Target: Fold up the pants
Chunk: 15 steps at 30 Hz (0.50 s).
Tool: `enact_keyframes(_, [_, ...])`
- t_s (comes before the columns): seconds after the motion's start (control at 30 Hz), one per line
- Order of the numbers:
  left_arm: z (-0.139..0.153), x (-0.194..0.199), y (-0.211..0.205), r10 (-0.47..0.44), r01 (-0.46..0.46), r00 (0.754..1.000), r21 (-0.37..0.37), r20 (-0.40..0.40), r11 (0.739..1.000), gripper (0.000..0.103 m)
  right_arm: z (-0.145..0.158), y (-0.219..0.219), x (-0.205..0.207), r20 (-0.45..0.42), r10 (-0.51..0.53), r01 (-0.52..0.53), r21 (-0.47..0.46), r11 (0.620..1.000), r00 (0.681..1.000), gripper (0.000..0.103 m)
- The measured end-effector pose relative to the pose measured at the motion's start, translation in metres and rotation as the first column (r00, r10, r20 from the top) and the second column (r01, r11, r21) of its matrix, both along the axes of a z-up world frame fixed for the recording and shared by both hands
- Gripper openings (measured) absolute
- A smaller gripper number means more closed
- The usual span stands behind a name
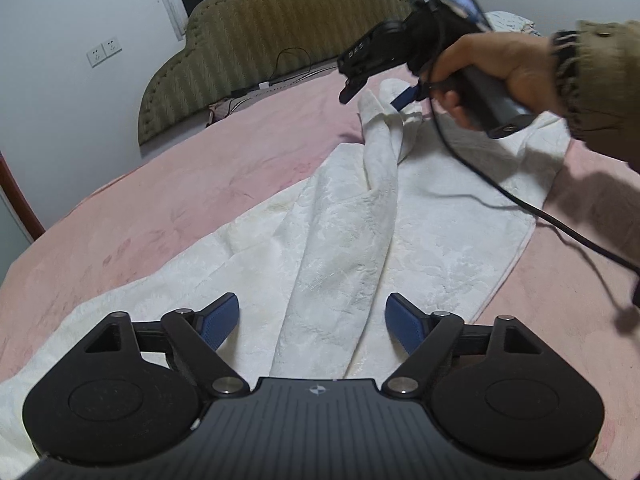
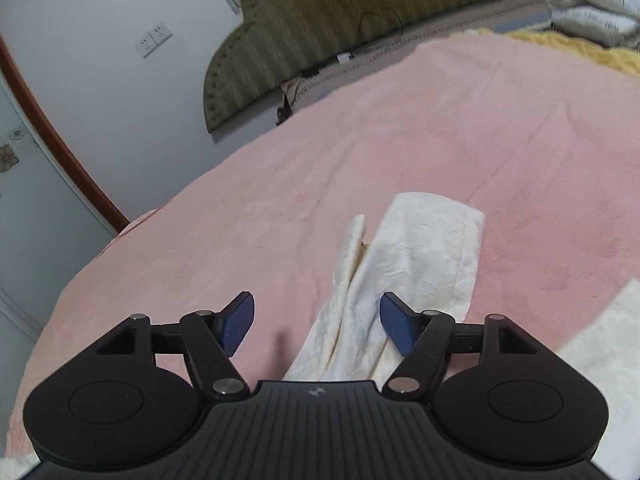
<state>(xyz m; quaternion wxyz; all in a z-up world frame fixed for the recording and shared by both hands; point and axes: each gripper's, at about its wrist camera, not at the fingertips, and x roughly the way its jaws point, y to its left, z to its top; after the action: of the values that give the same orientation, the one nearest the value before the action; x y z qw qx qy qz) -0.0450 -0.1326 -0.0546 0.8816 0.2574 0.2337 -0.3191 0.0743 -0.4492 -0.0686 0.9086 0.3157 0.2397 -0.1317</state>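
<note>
Here: pants [image 1: 344, 240] on pink bedspread [image 1: 180, 192] | cable [image 1: 500, 188] crossing | both hand-held grippers spread: left [image 1: 312, 322], right [image 2: 316, 320]

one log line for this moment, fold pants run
stage: mid-fold | pants: white, on pink bed cover, one leg bunched over other | left gripper: open above pants | right gripper: open over leg end | holding: nothing

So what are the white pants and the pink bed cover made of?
The white pants look like woven cloth, maybe cotton: matte, with a raised flowery pattern and soft creases. The pink bed cover looks like fuzzy fleece or plush: a dull, velvety nap with faint brush marks.
</note>
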Motion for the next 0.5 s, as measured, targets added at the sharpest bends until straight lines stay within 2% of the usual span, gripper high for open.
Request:
enact_keyframes(0.07, [0.000,0.001,0.000,0.002,-0.002,1.000,-0.006,-0.001,1.000,0.086,0.008,0.007,0.006,-0.011,-0.024,0.023,-0.081,0.996,1.000,0.067])
enact_keyframes(0.13, [-0.001,0.000,0.000,0.002,-0.002,1.000,-0.009,-0.001,1.000,0.087,0.022,0.027,0.005,0.003,-0.055,0.054,-0.264,0.963,0.998,0.068])
enact_keyframes(0.17, [-0.001,0.001,0.000,0.003,-0.003,1.000,-0.012,-0.003,1.000,0.087,0.028,0.035,0.004,0.014,-0.042,0.044,-0.333,0.942,0.999,0.068])
enact_keyframes(0.2, [-0.002,0.001,0.000,0.004,-0.004,1.000,-0.016,-0.004,1.000,0.088,0.031,0.040,0.004,0.018,-0.004,0.010,-0.345,0.938,1.000,0.068])
enact_keyframes(0.3, [-0.004,0.003,0.000,0.009,-0.009,1.000,-0.027,-0.005,1.000,0.090,0.029,0.038,0.012,-0.014,0.058,-0.060,-0.271,0.961,0.998,0.067])
enact_keyframes(0.4, [-0.005,0.003,0.000,0.011,-0.011,1.000,-0.033,-0.007,0.999,0.091,0.015,0.030,0.024,-0.098,0.010,-0.035,-0.257,0.966,0.995,0.066])
enact_keyframes(0.5, [-0.006,0.004,0.002,0.015,-0.015,1.000,-0.044,-0.013,0.999,0.092,-0.006,0.018,0.031,-0.122,-0.002,-0.020,-0.174,0.985,0.993,0.066])
